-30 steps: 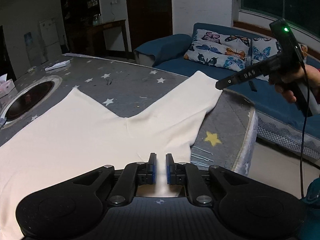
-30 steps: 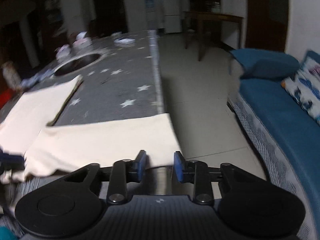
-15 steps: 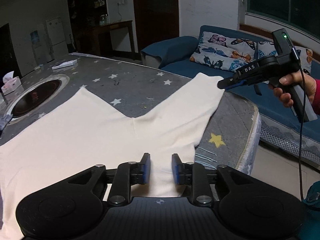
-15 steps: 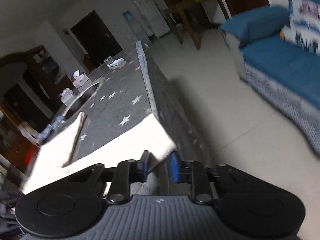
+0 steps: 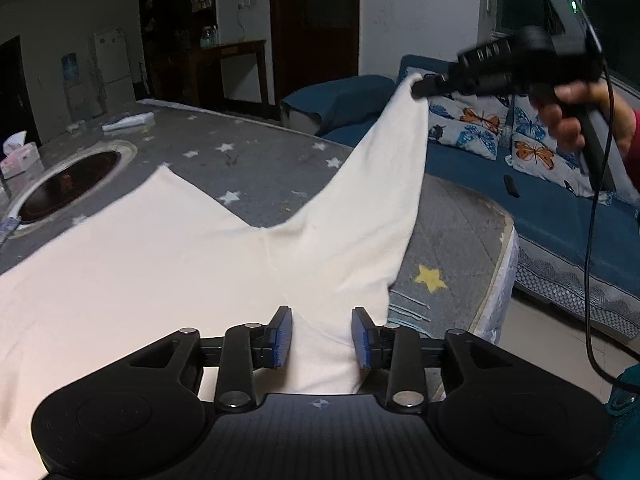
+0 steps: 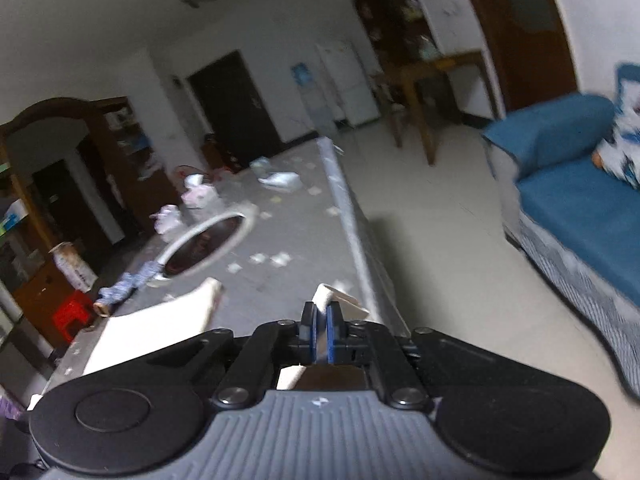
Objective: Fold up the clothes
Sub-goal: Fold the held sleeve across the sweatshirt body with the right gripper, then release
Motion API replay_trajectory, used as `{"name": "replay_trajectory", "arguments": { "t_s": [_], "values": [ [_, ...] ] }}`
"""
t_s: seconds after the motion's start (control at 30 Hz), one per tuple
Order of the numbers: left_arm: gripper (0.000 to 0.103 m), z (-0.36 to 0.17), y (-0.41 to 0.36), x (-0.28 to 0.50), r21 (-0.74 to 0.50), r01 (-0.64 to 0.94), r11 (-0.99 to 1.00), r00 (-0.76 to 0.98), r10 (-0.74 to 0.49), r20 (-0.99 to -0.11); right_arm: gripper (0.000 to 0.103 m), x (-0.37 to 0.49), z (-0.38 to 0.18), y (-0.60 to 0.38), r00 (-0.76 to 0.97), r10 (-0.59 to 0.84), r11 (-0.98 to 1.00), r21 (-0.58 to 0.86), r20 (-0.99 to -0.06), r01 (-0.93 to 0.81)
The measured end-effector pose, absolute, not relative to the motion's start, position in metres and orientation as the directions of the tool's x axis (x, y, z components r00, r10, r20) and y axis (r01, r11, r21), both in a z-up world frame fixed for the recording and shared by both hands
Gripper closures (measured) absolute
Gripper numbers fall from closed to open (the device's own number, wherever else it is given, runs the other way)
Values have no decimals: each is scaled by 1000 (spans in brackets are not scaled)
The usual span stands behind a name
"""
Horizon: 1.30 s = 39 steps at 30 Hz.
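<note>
Cream trousers [image 5: 168,256] lie spread on the grey star-patterned table [image 5: 256,160], legs pointing away from me. My left gripper [image 5: 321,336] is open, its blue pads on either side of the near edge of the right leg. My right gripper [image 5: 420,87], held by a hand, is shut on the hem of that right leg [image 5: 384,184] and holds it up above the table's far corner. In the right wrist view the right gripper [image 6: 320,332] pinches a fold of cream cloth [image 6: 326,295] between its pads. The other trouser leg [image 6: 160,320] lies flat on the table.
A round dark opening [image 5: 68,184] is set in the table at the left, with a tissue box [image 5: 18,156] beside it. A blue sofa [image 5: 540,208] with butterfly cushions [image 5: 476,132] stands to the right. A black cable [image 5: 592,280] hangs from the right gripper.
The right gripper closed on the hem of the right trouser leg and lifted it off the table. The left gripper opened wider over the cloth.
</note>
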<state>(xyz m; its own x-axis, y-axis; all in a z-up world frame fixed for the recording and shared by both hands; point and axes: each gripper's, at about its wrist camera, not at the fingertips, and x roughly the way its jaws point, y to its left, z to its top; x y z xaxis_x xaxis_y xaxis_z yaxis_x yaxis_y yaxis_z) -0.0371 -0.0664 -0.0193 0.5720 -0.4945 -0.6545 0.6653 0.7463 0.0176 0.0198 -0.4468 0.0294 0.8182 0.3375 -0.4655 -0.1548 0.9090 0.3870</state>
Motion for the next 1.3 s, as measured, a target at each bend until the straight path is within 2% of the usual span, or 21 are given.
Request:
{"name": "replay_trajectory", "arguments": {
  "t_s": [0.17, 0.33, 0.7, 0.9, 1.0, 1.07, 1.3],
  "values": [
    [58, -6, -40, -42, 16, 615, 788, 625, -476, -618, 99, 32, 69, -403, 800, 435, 886, 353, -413, -299],
    [53, 2, 2, -52, 14, 517, 856, 690, -407, -599, 99, 43, 96, -338, 729, 567, 822, 319, -384, -472],
    [53, 4, 74, -75, -26, 319, 948, 763, -273, -586, 99, 51, 90, -192, 486, 759, 632, 312, -434, -709],
    [53, -1, 82, -75, -37, 293, 955, 763, -257, -593, 94, 45, 79, -162, 391, 790, 573, 342, -473, -744],
    [53, -1, 82, -72, -40, 295, 955, 763, -261, -592, 92, 42, 84, -170, 406, 778, 583, 310, -479, -751],
    [53, 0, 80, -69, -40, 292, 956, 768, -259, -585, 87, 43, 86, -177, 416, 765, 594, 291, -492, -749],
    [53, 5, 76, -58, -39, 281, 959, 786, -253, -564, 83, 47, 66, -205, 446, 633, 659, 137, -633, -740]
  ]
}}
